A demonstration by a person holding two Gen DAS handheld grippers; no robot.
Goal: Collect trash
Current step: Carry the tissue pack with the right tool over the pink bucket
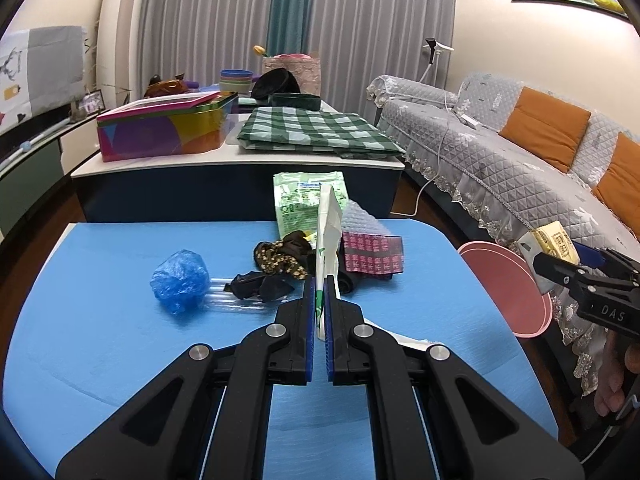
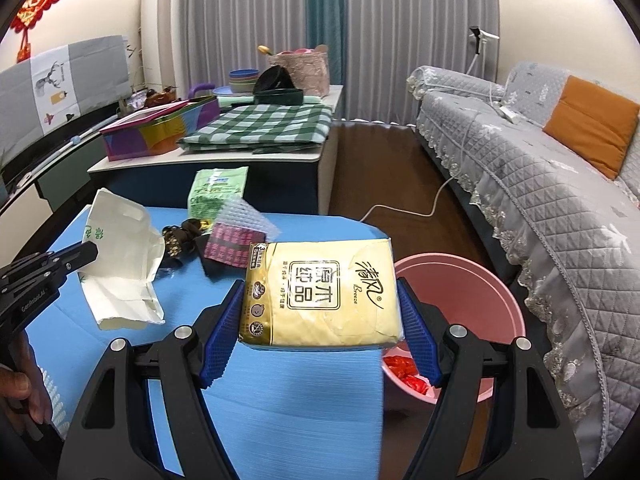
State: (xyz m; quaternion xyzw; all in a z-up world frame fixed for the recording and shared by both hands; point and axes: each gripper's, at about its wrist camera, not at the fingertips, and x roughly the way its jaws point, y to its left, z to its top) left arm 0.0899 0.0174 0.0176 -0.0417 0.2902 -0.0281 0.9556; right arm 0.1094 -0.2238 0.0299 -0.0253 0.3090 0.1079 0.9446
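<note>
Being clamped in the right tool (image 2: 320,312), a yellow tissue pack (image 2: 320,294) is being held over the blue counter (image 2: 300,400) edge beside the pink bin (image 2: 480,292). A white bag (image 1: 328,232) is being pinched by the left tool (image 1: 319,284), w/ its lower part being hidden.

Your yellow tissue pack (image 2: 320,294) hides part of the pink bin (image 2: 480,292) behind it, so you see only some red scraps (image 2: 404,372) inside. In the left wrist view, the white paper bag (image 1: 326,232) stands edge-on and covers part of the green packet (image 1: 300,200). The dark bundle (image 1: 262,286) on the counter (image 1: 100,360) is perhaps crumpled wrapping; you cannot tell.
</note>
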